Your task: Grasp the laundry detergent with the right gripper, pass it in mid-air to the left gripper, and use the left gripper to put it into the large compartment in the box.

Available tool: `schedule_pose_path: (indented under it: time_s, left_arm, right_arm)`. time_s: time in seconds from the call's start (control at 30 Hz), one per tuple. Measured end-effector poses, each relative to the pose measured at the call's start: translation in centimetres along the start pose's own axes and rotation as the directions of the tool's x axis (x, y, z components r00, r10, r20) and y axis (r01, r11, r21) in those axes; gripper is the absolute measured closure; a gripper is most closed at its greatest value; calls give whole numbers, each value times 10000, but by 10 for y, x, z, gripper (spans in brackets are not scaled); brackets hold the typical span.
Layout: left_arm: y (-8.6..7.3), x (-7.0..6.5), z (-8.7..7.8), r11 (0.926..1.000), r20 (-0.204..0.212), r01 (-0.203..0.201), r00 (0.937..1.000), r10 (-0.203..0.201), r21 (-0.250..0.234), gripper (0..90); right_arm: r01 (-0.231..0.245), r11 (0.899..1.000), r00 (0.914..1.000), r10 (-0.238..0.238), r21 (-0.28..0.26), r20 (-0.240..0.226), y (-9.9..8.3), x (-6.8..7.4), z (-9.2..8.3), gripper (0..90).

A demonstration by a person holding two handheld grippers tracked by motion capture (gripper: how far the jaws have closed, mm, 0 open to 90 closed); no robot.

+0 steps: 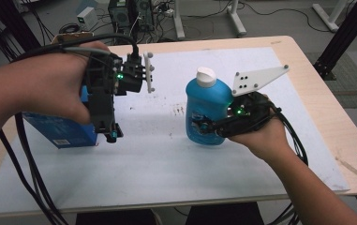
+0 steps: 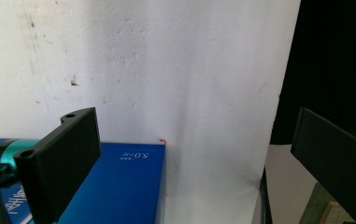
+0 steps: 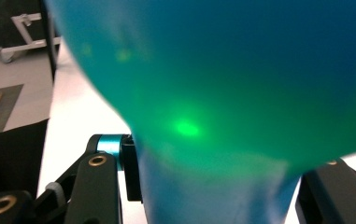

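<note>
We see two hands, each with a gripper, over a tabletop (image 1: 307, 75) covered by a white sheet (image 1: 167, 164).

The right gripper (image 1: 204, 125) holds a blue bottle (image 1: 209, 110). Its jaws are clamped on the lower part of the bottle, one on each side. The bottle stands nearly upright, a little tilted, with its white cap (image 1: 206, 76) on top. It is near the middle of the sheet, toward the right. We cannot tell if its bottom touches the sheet. In the right gripper view the bottle (image 3: 241, 93) is very close and blurry, with a green spot of light on it, and a black jaw shows at each side of it.

The left gripper (image 1: 113, 133) is at the left side of the sheet and points down. A blue box (image 1: 59, 131) lies flat just under it, at the left edge of the sheet. In the left gripper view the jaws stand wide apart with nothing between them. The blue box (image 2: 119, 186) lies behind the left jaw, and the white sheet (image 2: 166, 70) is past it. The two grippers are well apart.
</note>
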State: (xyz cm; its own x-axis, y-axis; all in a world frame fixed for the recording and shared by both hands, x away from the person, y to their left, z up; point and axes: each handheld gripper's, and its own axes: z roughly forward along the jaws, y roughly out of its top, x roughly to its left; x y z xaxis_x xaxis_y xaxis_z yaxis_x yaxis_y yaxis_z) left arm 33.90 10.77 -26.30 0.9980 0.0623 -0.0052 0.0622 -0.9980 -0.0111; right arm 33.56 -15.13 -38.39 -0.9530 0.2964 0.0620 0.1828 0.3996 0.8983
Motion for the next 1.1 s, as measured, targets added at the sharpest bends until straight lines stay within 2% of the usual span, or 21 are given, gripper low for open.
schedule_pose_path:
  time_s: [0.23,0.33,0.63,1.1]
  left_arm:
    - [12,-2,-10,9999,-24,-130,9999,129,-62,17]
    - [18,-2,-13,9997,-40,-243,9997,243,-99,17]
    - [27,-3,-18,9991,-53,-382,9993,381,-173,16]
    - [42,-6,-25,9985,-90,-418,9991,415,-356,17]
  right_arm:
    - [324,9992,9971,-307,244,-691,5,9,15,459]
    - [327,9990,9948,-295,309,-973,7,12,22,459]
    - [700,9969,9813,-621,368,-1820,18,22,39,460]
    - [1073,9941,9697,-1011,159,-2223,39,29,60,460]
